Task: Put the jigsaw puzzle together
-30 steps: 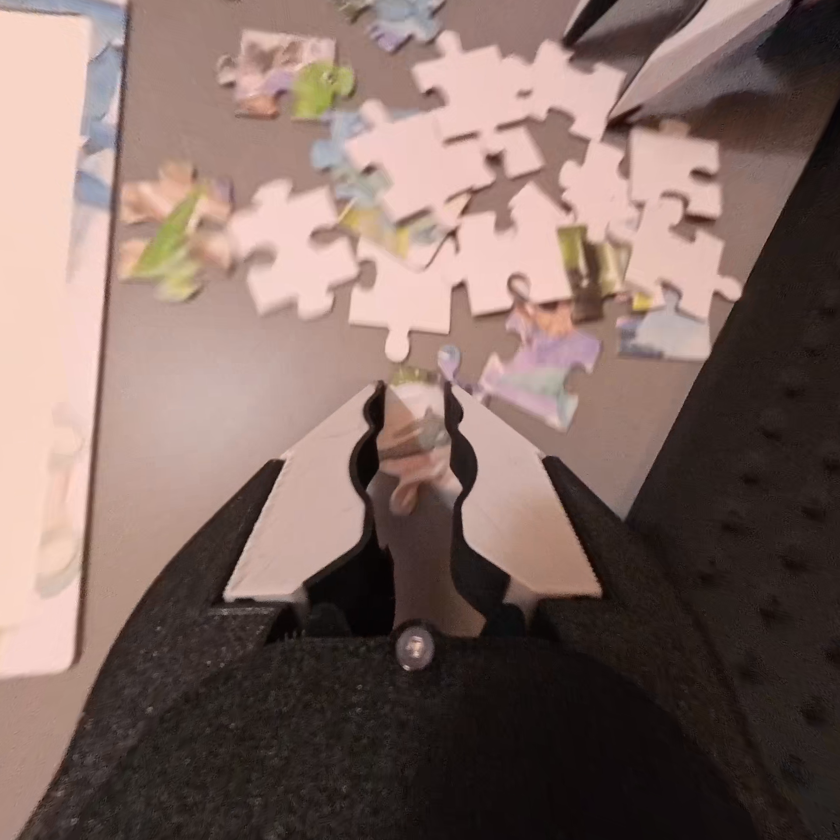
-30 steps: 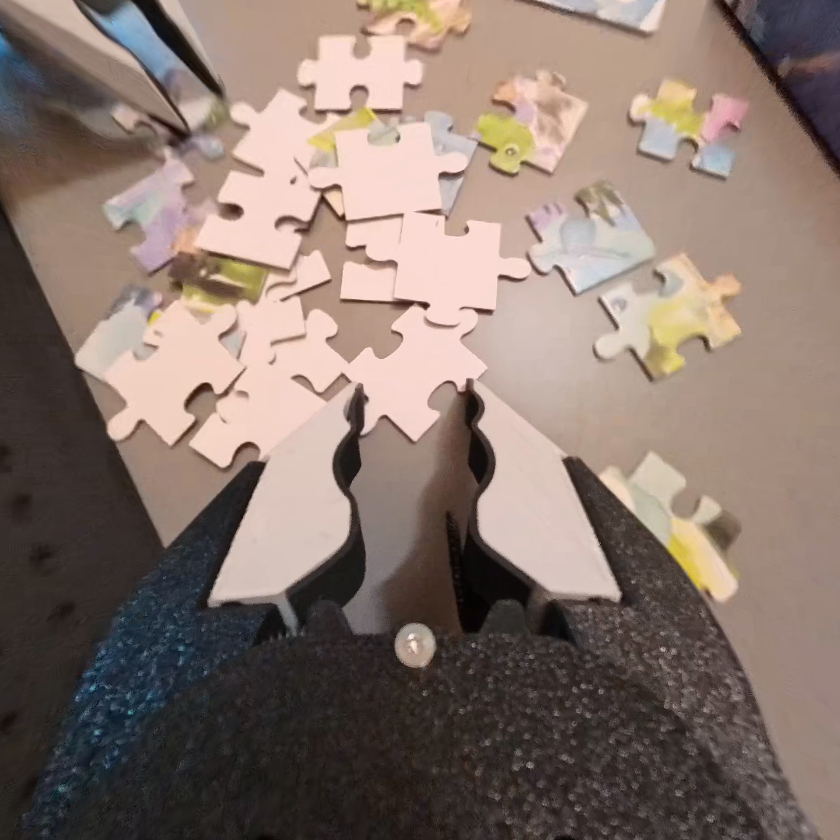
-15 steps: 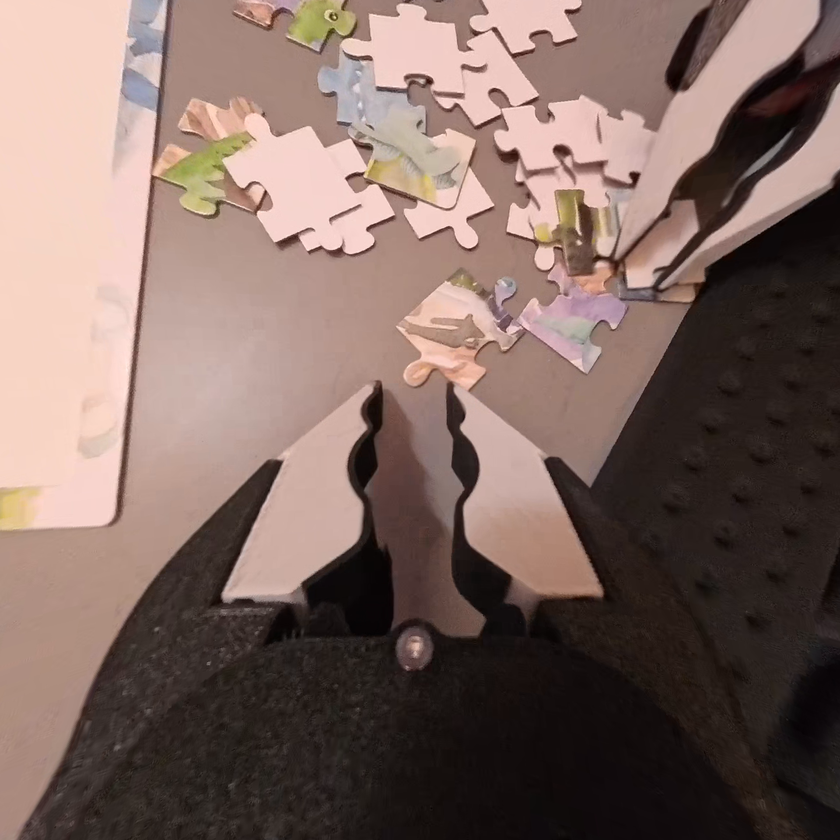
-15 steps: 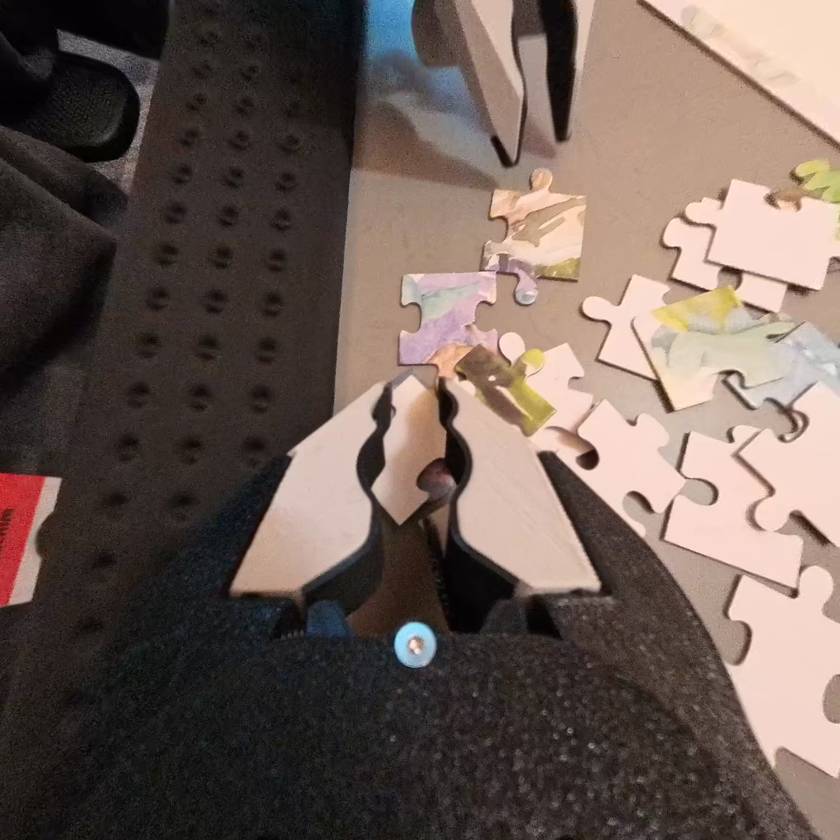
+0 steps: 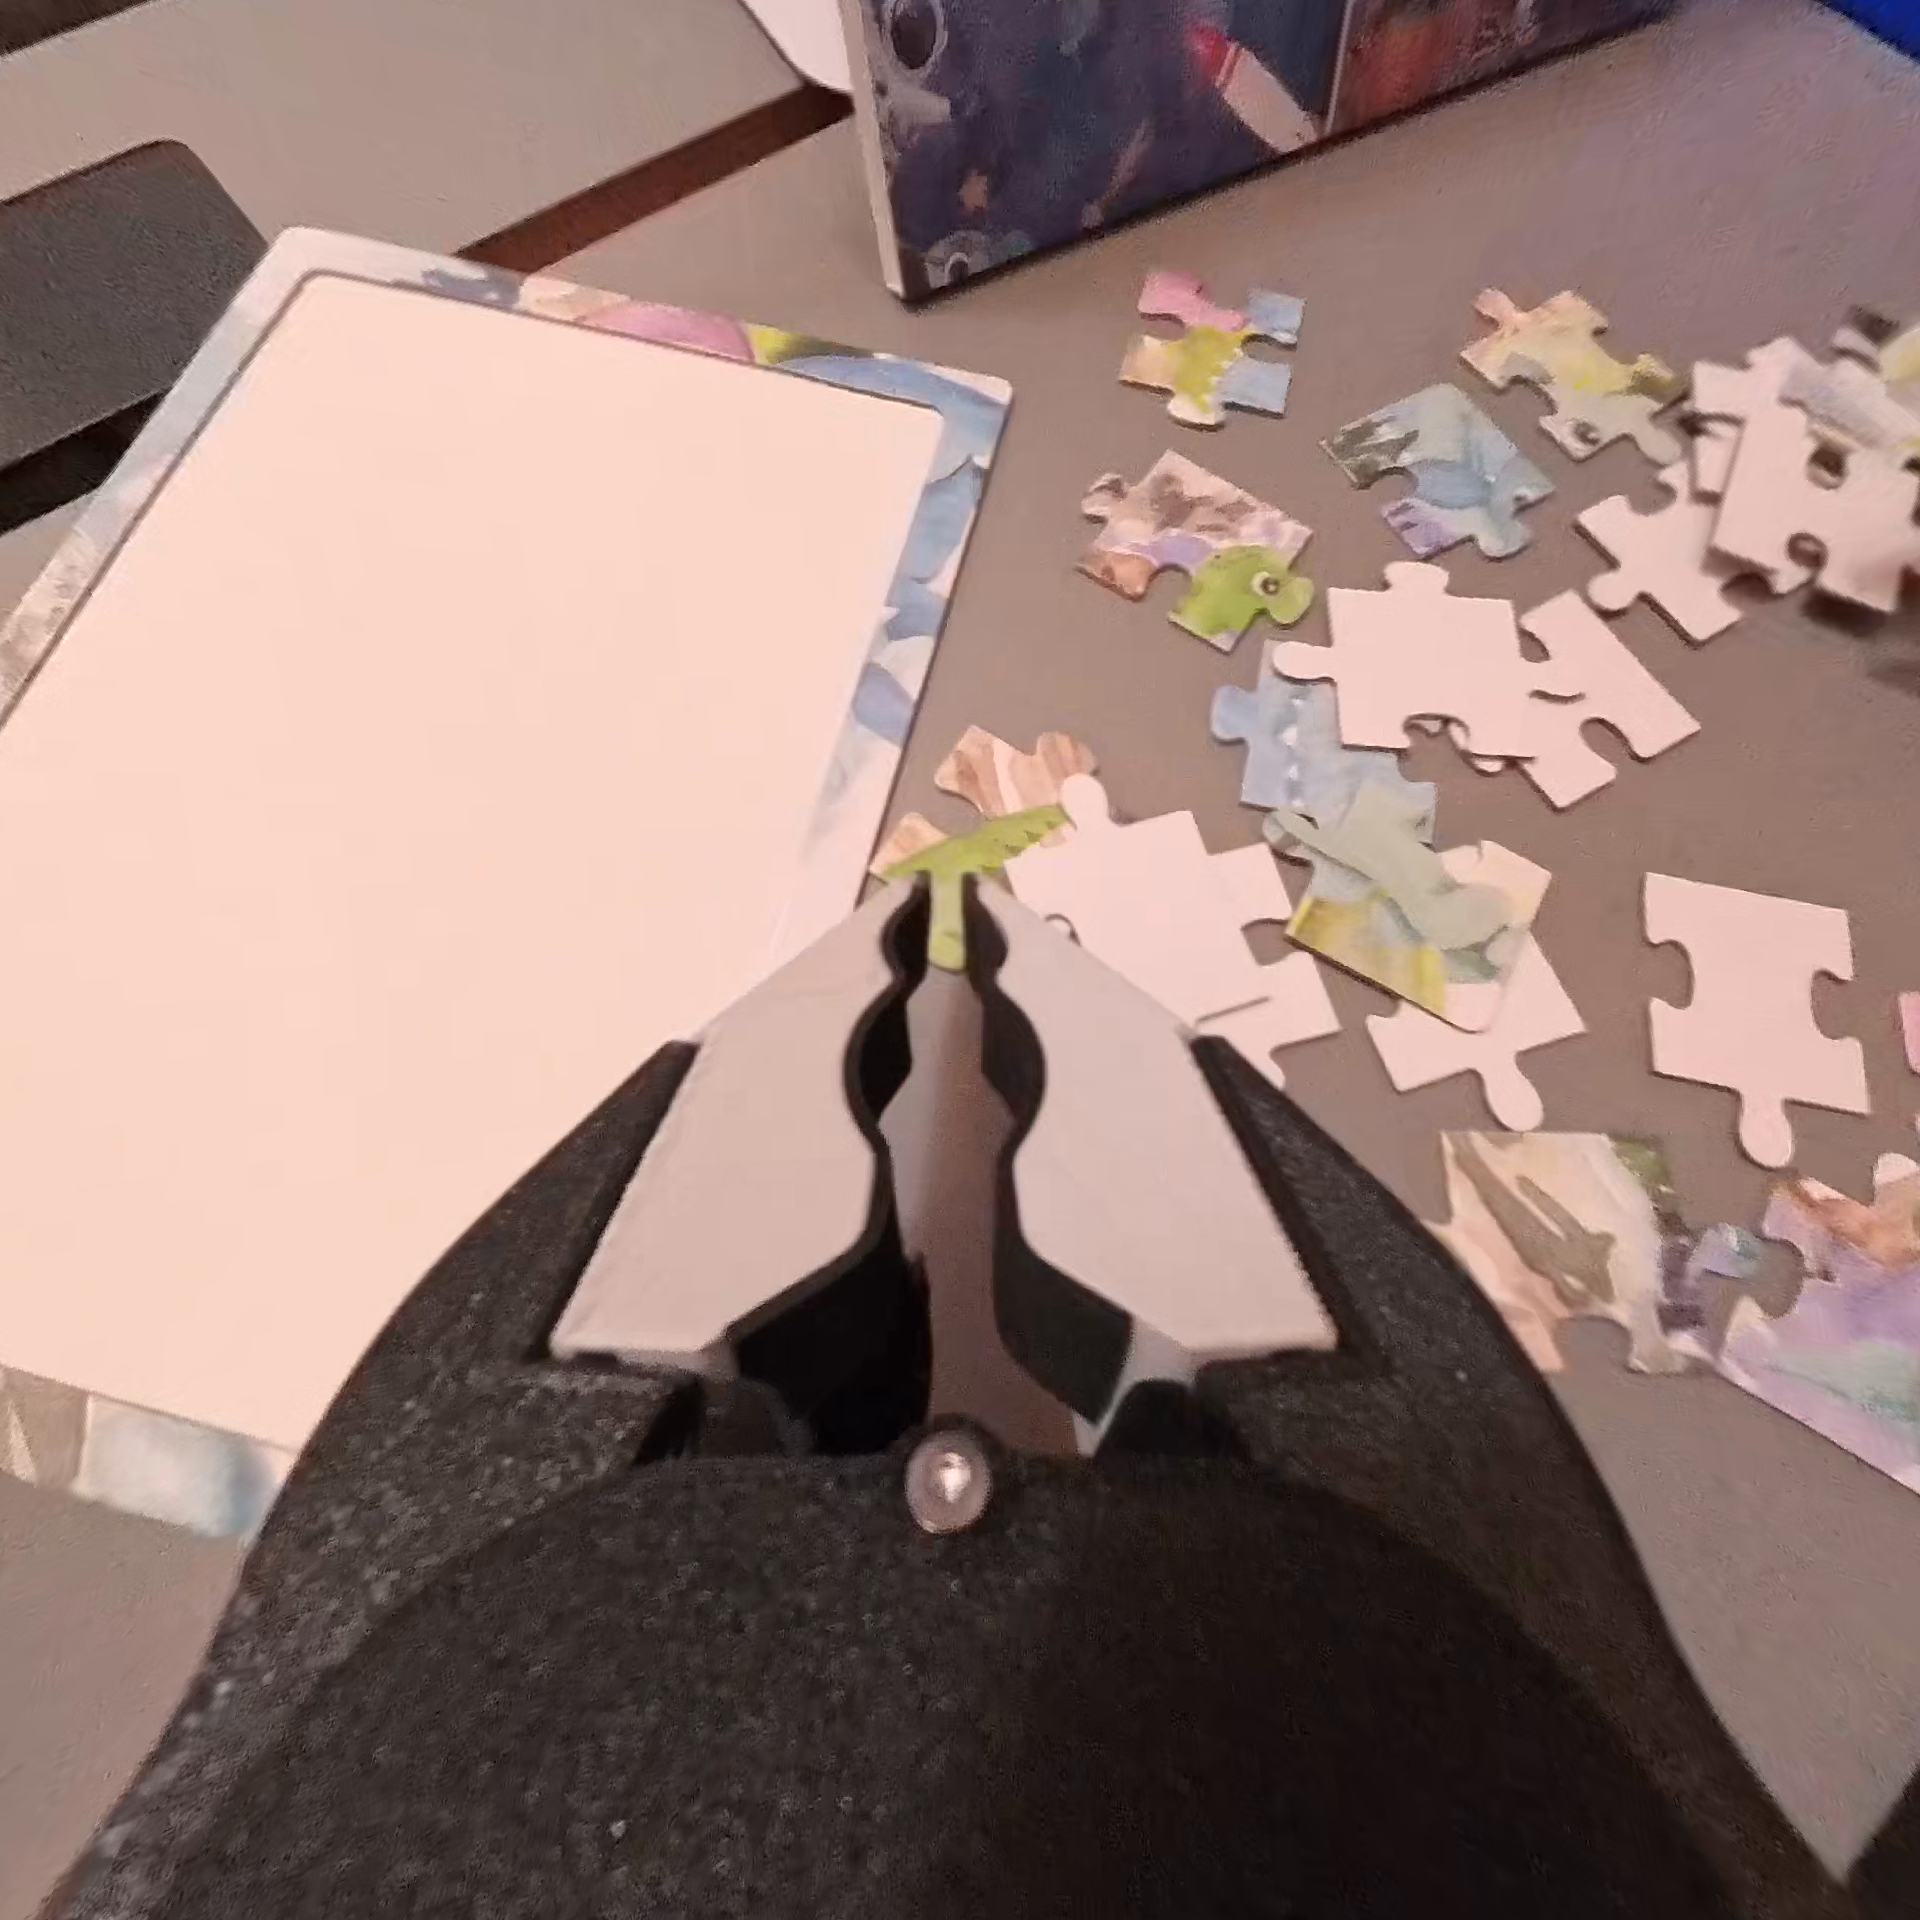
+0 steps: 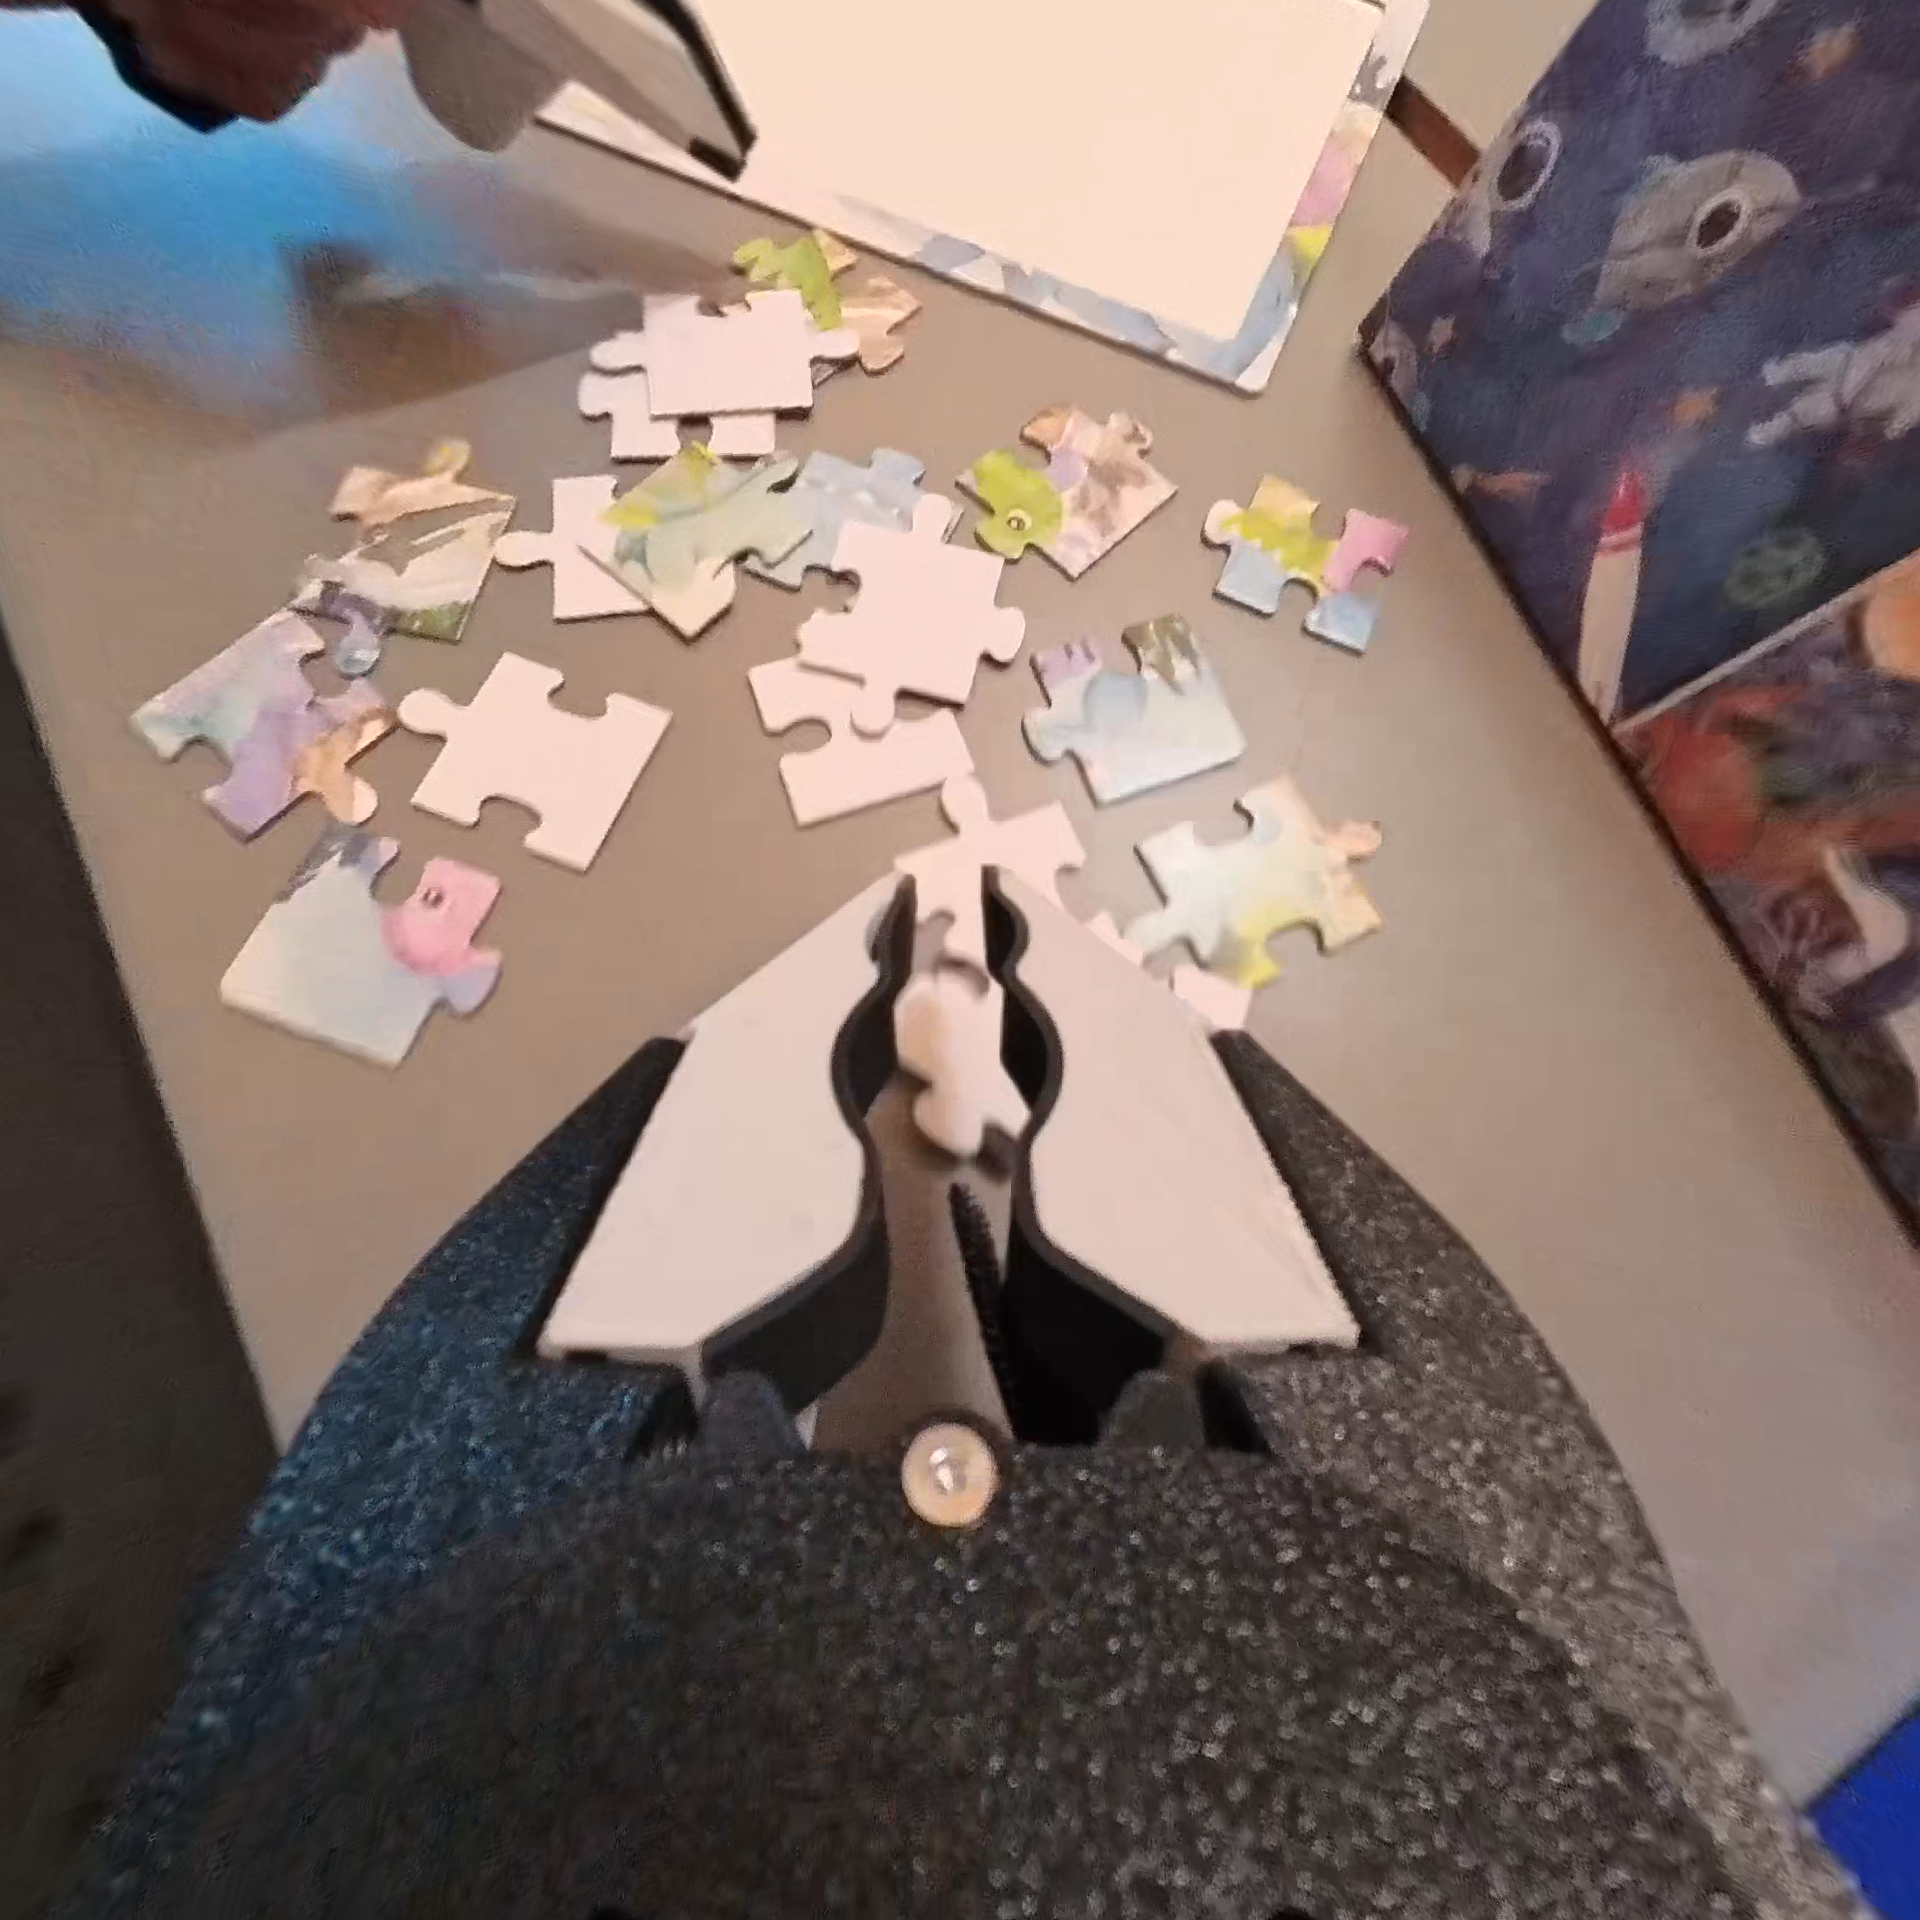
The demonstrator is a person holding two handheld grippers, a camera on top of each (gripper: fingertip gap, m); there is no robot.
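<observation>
My left gripper point(image 5: 948, 899) has its fingers drawn narrow, with a sliver of a green-printed puzzle piece point(image 5: 971, 847) showing between the tips; I cannot tell whether they grip it or just hang over it. That piece lies just beside the right edge of the puzzle tray point(image 5: 935, 540), whose white inside is bare within a printed border.

My right gripper point(image 6: 948, 894) is pinching a white, face-down puzzle piece point(image 6: 951, 1060), held on edge between narrow fingers above the grey worktop point(image 6: 1507, 1195).

The loose puzzle pieces point(image 6: 540, 753) are scattered over the middle of the worktop, some picture side up in pastel blue, green and pink, others showing white backs, several overlapping. A pink-fish piece point(image 6: 364, 951) lies near the worktop's left edge in the right wrist view. The dark blue puzzle box point(image 6: 1683, 343) stands upright along the right edge, near the tray's far corner.
</observation>
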